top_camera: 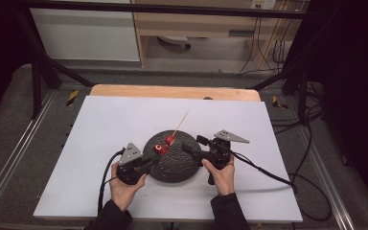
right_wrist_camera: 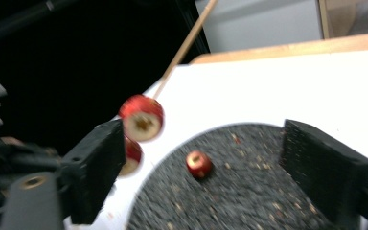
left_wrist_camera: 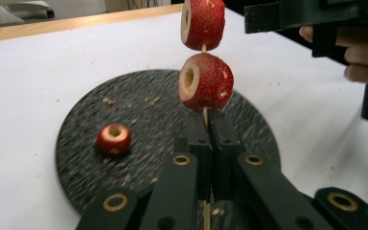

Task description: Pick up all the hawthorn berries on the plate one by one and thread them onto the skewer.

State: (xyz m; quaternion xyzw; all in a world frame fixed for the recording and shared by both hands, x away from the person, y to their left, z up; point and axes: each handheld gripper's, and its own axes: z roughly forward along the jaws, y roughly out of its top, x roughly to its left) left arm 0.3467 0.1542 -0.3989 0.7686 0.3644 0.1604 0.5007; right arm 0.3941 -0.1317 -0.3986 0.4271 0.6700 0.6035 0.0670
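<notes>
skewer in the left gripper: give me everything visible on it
The skewer is a thin, pale wooden stick, clamped near its lower end between the shut jaws of the left gripper. Two red, speckled cored fruits are threaded on it, the lower fruit just above the jaws and the upper fruit close above that, apart. In the high view its bare tip slants up and away over the dark round plate. A third cored fruit lies loose on the plate.
</notes>
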